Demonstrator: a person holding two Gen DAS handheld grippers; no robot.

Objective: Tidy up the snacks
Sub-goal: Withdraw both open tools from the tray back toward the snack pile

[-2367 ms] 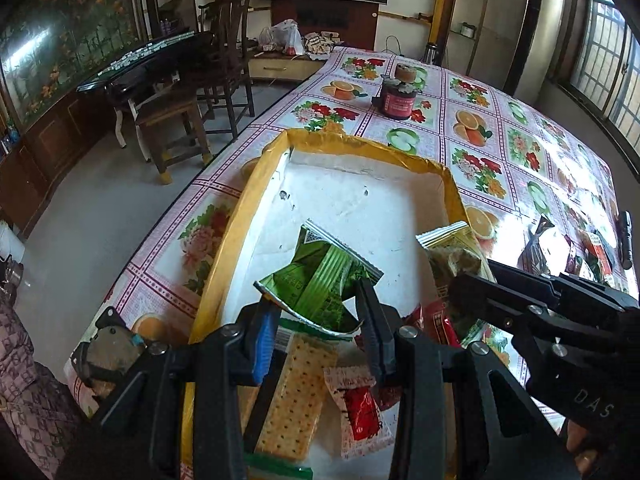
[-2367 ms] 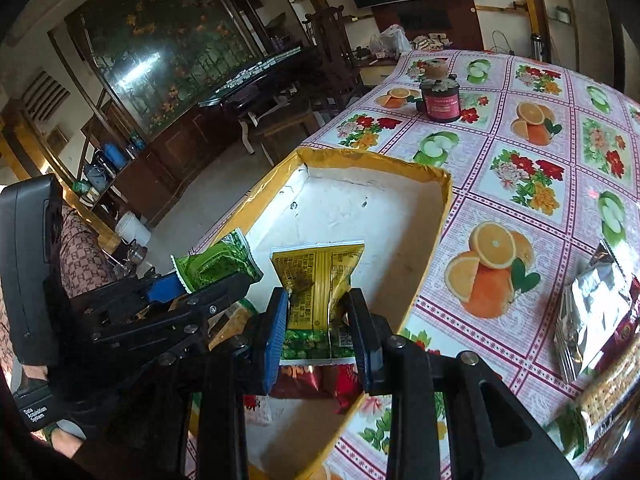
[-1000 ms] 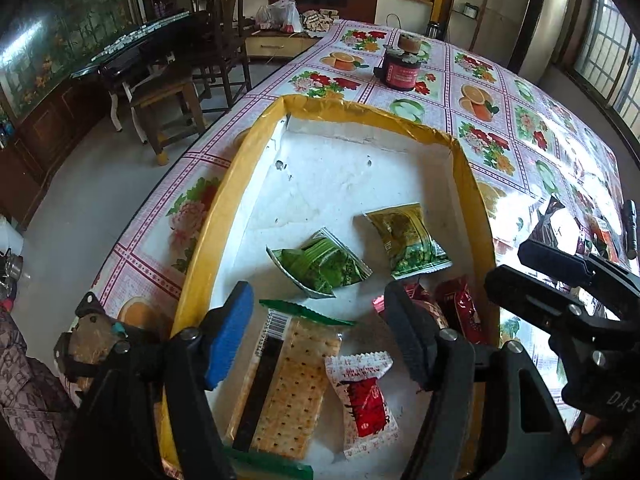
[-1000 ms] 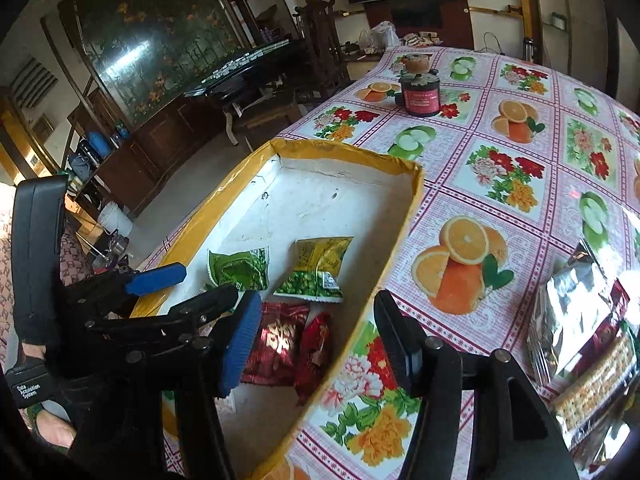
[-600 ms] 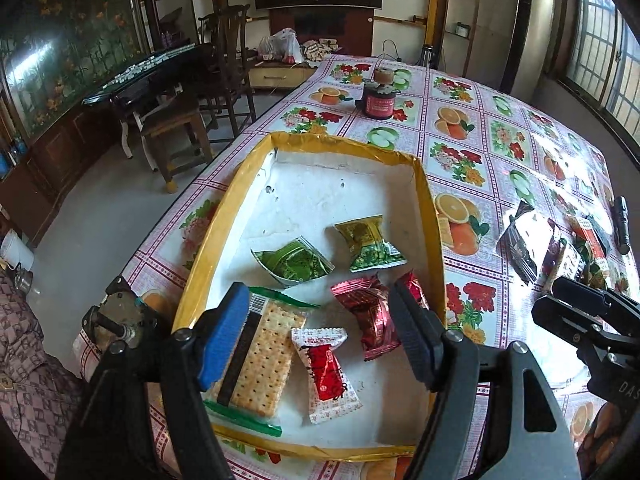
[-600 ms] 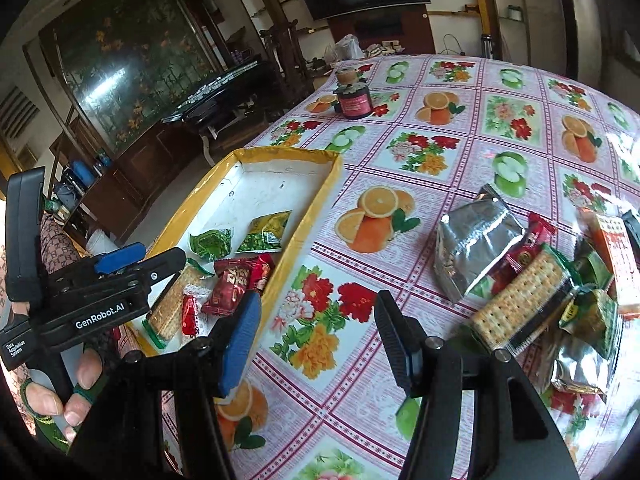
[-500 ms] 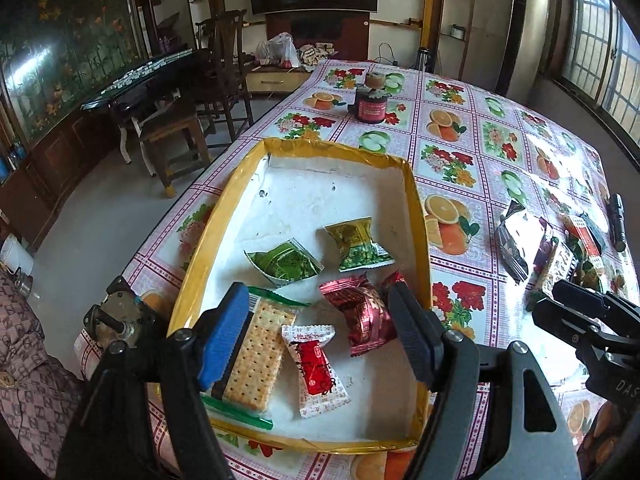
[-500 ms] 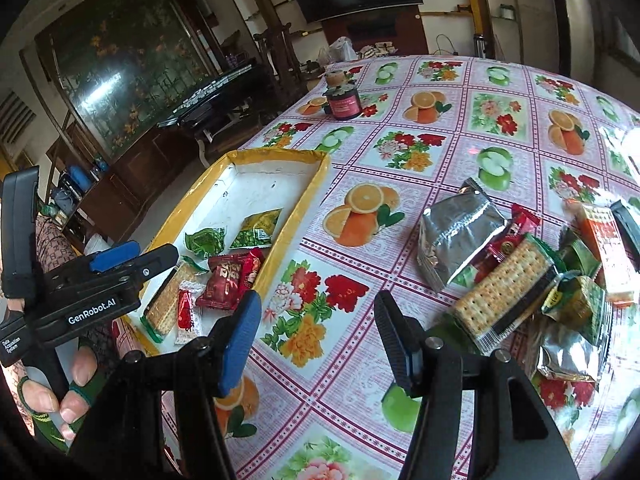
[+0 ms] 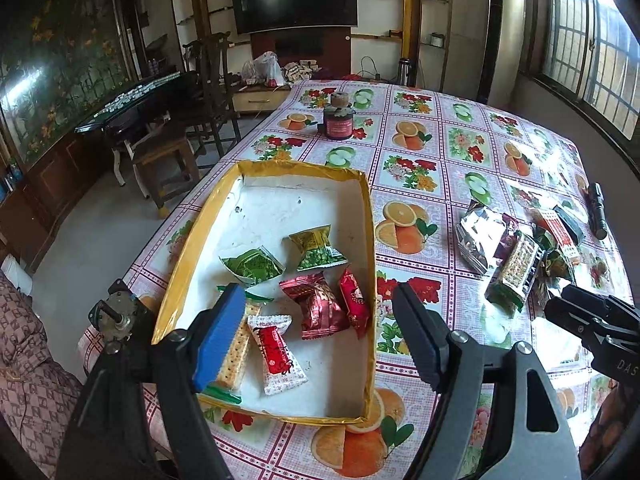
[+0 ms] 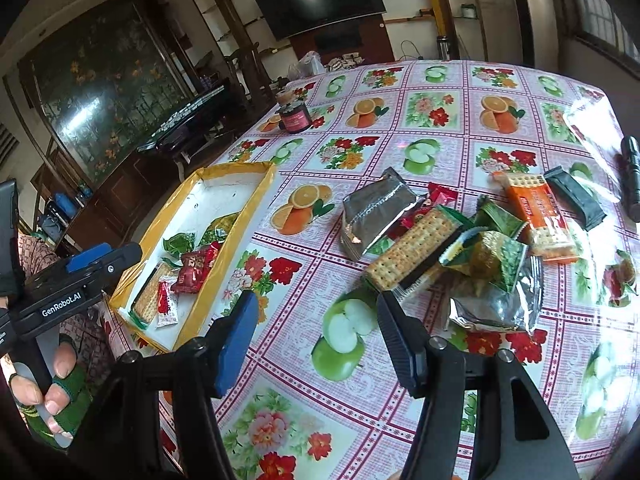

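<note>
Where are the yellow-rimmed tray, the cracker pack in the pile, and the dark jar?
yellow-rimmed tray [image 9: 370, 240], left wrist view, right rim.
cracker pack [image 10: 416, 248], right wrist view, cracker face.
dark jar [image 9: 338, 123], left wrist view, label.

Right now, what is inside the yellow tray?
Tray holds two green packets, two red packets, one red-and-white candy and a cracker pack. The left gripper's blue finger covers part of the crackers.
</note>
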